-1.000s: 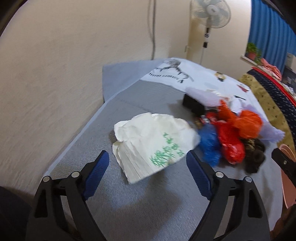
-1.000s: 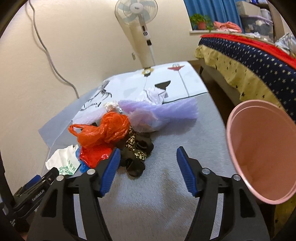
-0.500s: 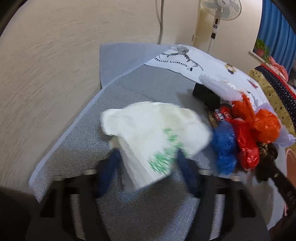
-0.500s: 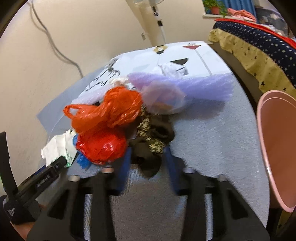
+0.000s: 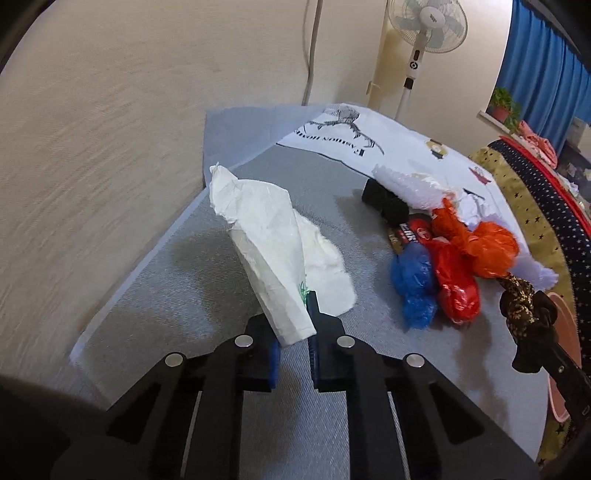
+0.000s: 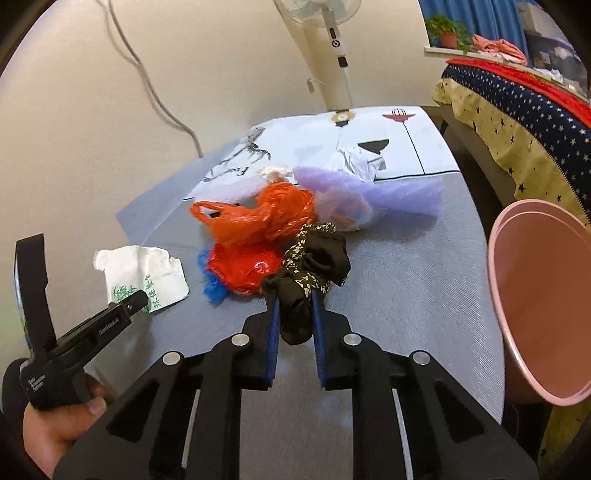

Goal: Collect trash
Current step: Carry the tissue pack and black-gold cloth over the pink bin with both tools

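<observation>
Fingers of the left gripper point(image 5: 293, 332) were closing on the white paper bag point(image 5: 273, 258), those of the right gripper point(image 6: 295, 325) on the dark floral cloth point(image 6: 314, 266); a firm pinch should precede carrying both to the pink bin point(image 6: 495, 258).

I've got the standing fan point(image 6: 334, 33) up against the cream wall, a grey cable point(image 6: 147, 74) trailing down the wall off to its left. Right of the fan, blue curtains point(image 5: 539, 70) hang, with a potted plant point(image 6: 445, 31) on the sill below them. Nearer than the fan, on the right, a star-patterned bedspread point(image 6: 517, 122) drapes down.
</observation>
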Demonstrator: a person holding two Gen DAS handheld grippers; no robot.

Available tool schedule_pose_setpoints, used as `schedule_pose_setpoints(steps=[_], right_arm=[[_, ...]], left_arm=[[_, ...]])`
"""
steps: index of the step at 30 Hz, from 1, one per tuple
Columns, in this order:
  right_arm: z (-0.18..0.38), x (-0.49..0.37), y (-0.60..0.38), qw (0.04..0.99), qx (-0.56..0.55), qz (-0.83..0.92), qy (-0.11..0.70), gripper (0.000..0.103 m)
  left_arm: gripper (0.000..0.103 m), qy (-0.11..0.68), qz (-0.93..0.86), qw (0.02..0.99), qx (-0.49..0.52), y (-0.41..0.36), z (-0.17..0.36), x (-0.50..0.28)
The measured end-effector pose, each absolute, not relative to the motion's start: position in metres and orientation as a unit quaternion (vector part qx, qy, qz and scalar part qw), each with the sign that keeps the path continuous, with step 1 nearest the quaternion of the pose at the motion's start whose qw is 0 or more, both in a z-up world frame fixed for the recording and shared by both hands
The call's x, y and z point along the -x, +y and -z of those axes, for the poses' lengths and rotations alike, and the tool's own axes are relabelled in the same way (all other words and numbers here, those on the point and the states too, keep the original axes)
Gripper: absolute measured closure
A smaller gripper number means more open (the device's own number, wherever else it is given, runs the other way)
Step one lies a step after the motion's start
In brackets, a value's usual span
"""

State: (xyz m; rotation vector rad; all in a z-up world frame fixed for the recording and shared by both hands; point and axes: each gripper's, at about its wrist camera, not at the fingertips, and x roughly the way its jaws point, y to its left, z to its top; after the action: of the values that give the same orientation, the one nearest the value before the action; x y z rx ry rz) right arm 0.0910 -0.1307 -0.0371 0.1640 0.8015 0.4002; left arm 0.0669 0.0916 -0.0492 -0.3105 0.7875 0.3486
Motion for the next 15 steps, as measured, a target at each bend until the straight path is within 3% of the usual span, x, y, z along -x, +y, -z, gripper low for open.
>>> schedule_pose_setpoints(steps=[15], right_arm=[[-0.008,-0.042,-0.169,0.923,-0.073,-0.173,0.336,0.086]], left_arm=[[0.093,0.329,-0.129,0.925,0.137,0.073,0.009,-0.035]])
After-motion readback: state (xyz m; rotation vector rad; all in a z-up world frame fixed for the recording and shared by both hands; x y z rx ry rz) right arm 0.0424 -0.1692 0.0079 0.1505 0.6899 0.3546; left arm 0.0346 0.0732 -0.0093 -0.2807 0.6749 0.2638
